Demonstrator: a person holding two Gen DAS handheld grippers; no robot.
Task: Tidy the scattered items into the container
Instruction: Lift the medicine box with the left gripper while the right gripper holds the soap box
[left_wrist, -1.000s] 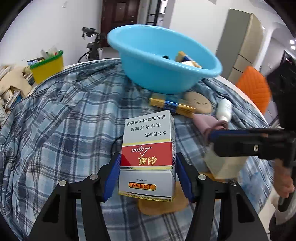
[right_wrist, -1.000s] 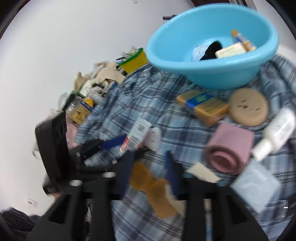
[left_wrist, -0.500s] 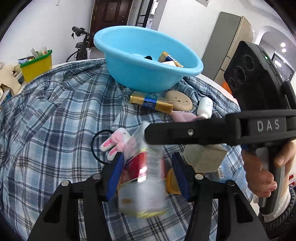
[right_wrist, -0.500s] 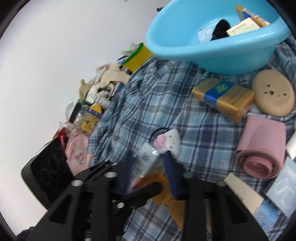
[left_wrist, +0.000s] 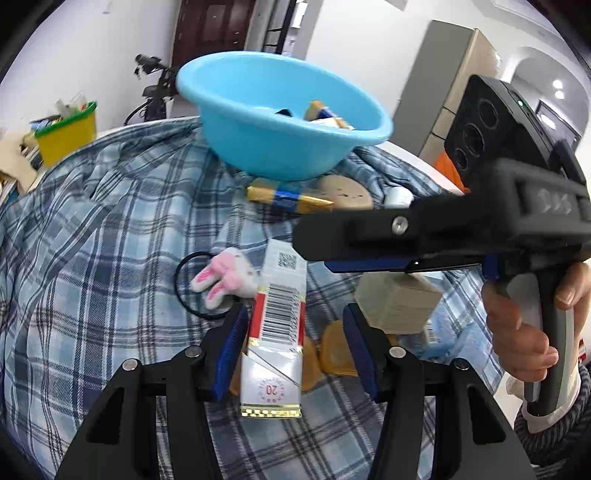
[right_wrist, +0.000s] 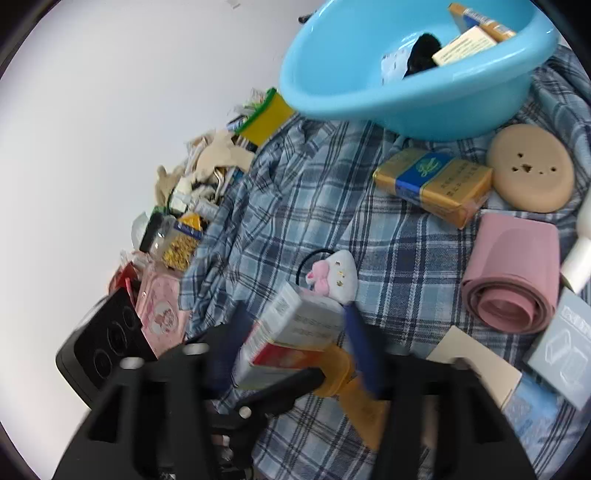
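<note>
Here the left claw (left_wrist: 293, 345) stands apart, its blue pads clear of the red-and-white carton (left_wrist: 277, 328) lying tilted between them on the plaid cloth (left_wrist: 92, 258) covering the bench. The right claw (right_wrist: 291, 350) is also spread, with the same carton between its fingers; contact cannot be told. Just beyond sits a pink bunny hair tie (left_wrist: 225, 277). Farther toward the bench's far edge stands the blue basin (left_wrist: 280, 110), with a gold-and-blue pack (left_wrist: 288, 195) beside its base.

The red and white box (left_wrist: 275, 334) shows the number "20" in a red circle, upside down. It also has a barcode and a small square code.
</note>
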